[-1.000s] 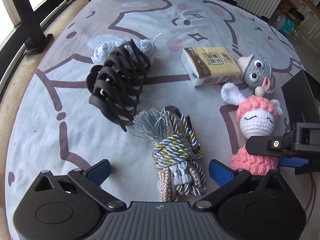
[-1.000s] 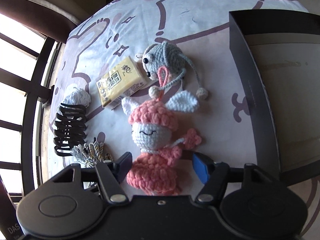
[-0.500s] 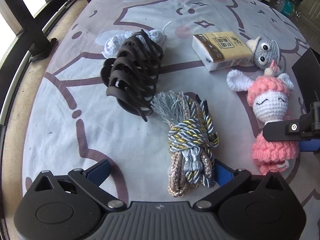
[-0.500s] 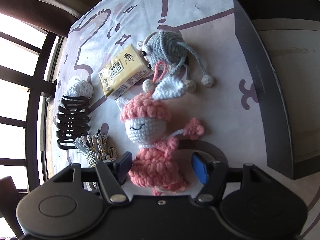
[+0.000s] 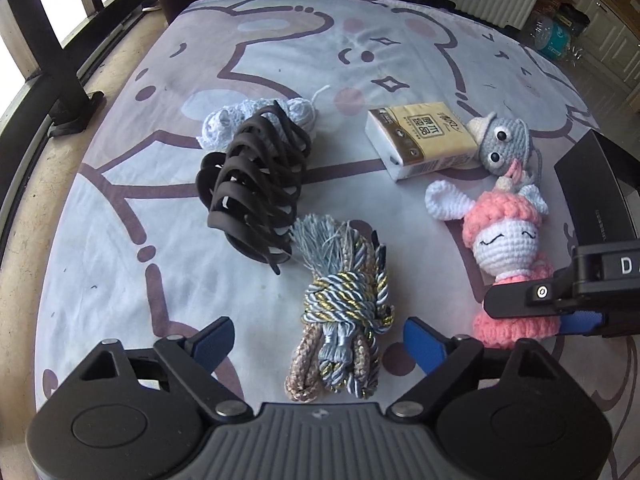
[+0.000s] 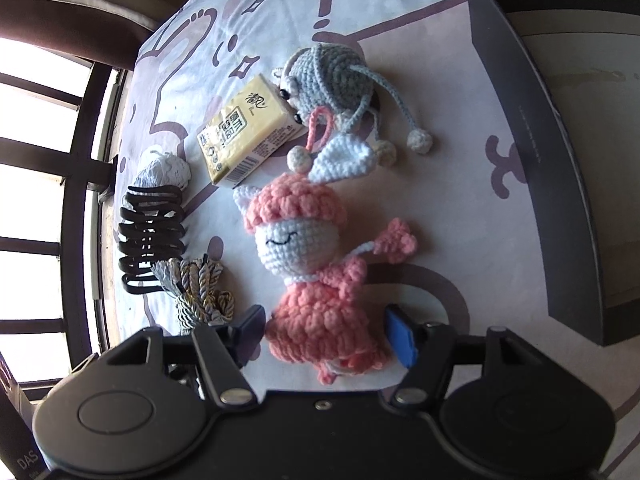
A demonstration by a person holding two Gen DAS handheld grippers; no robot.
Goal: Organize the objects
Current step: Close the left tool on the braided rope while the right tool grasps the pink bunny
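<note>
My left gripper (image 5: 318, 340) is open, its jaws either side of the near end of a blue-gold rope bundle (image 5: 346, 312). My right gripper (image 6: 326, 332) is open with its jaws around the skirt of a pink crochet doll (image 6: 316, 276); the doll also shows in the left wrist view (image 5: 506, 248), with the right gripper's fingers (image 5: 524, 300) across its body. Behind lie a dark claw hair clip (image 5: 256, 184), a pale blue crochet piece (image 5: 248, 118), a yellow tissue pack (image 5: 424, 138) and a grey crochet mouse (image 5: 502, 142).
An open black box (image 6: 532, 128) stands to the right of the doll; its corner shows in the left wrist view (image 5: 592, 188). A patterned cloth (image 5: 280, 60) covers the table. Dark window railing (image 5: 52, 52) runs along the left edge.
The left gripper has pulled back and risen, so the rope bundle sits further forward between its jaws. The right gripper has closed in on the doll's skirt.
</note>
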